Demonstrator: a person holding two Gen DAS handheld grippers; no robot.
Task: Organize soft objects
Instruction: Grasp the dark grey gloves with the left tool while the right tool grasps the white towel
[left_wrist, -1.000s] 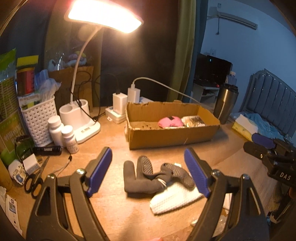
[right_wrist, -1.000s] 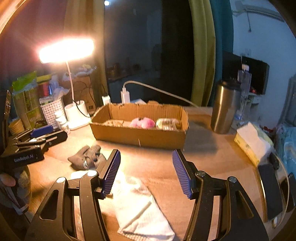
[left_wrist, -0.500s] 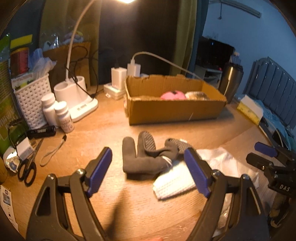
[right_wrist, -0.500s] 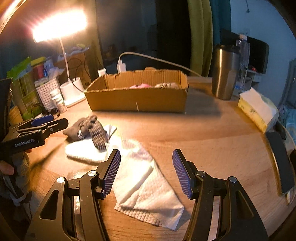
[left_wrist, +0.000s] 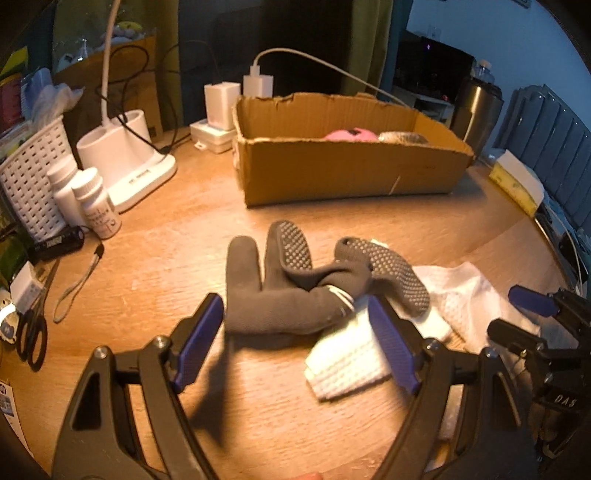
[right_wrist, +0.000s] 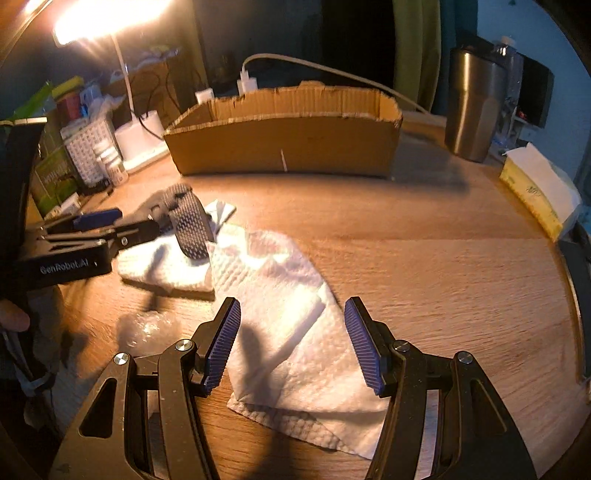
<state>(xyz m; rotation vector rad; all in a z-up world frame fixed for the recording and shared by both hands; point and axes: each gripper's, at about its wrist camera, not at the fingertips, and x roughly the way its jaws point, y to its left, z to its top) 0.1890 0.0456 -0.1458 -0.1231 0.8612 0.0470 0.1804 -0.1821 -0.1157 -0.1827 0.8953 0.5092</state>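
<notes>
White paper towel (right_wrist: 295, 314), waffle-textured and rumpled, is lying nearest, right under the right gripper (right_wrist: 293, 345), whose jaws are standing apart with nothing between them but air and the sheet below. A little further in, the left gripper (left_wrist: 295, 347) is hanging likewise released and empty over a pair of grey grip-dot socks (left_wrist: 295, 280), which are sprawling across a folded white cloth (left_wrist: 347, 362). Beyond both, the cardboard box (left_wrist: 343, 177) is sitting on the wooden table (left_wrist: 177, 236), well apart from the pile.

To my eye, each hand is lining up for its own pickup. For the socks, the jaws would do best straddling the bunched middle where the two are banded together, so both come up as one; pinching a single toe risks dragging the cloth along. The towel wants a grip on a raised fold, not the flat edge.

The left wrist view is showing into the box: something pink (left_wrist: 351, 134) and a speckled bundle (left_wrist: 402, 137) are already lying inside, plus scissors (left_wrist: 31, 332) and pill bottles (left_wrist: 94, 206) off to the side. The right wrist view is hiding the box's contents but showing the steel tumbler (right_wrist: 471, 107), the tissue pack (right_wrist: 535, 184) and the towel's full spread.
</notes>
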